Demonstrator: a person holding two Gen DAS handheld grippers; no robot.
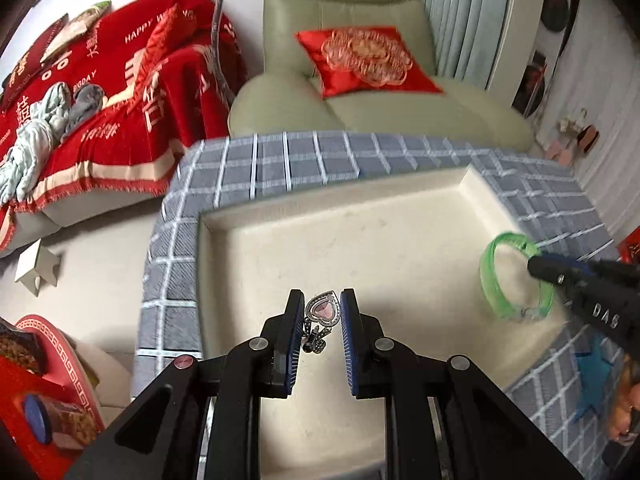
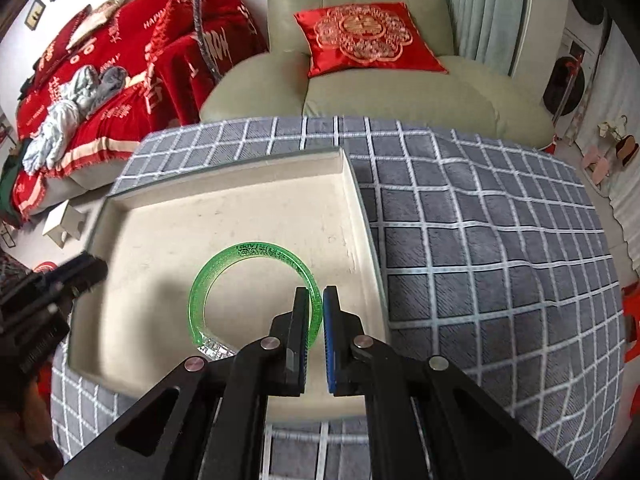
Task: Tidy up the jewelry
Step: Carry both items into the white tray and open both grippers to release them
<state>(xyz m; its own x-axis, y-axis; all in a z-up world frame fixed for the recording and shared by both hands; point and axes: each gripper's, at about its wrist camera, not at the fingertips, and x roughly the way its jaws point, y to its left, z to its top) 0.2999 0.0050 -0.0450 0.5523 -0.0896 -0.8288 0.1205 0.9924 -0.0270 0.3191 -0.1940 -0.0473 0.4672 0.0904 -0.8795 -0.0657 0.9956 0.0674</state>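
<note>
A green bangle [image 2: 256, 300] is pinched by its rim between my right fingers [image 2: 316, 300] over the right part of the cream tray [image 2: 160, 232]. My left fingers [image 1: 320, 308] clamp a silver heart pendant [image 1: 323, 309] above the tray's near left side. The tray sits on a grey checked cloth [image 2: 480, 240] covering the tabletop.

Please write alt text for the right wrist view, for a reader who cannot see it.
The right gripper is shut on a translucent green bangle above a cream tray, which sits on a grey checked cloth. The left gripper enters, blurred, at left; behind stands a green armchair.
</note>
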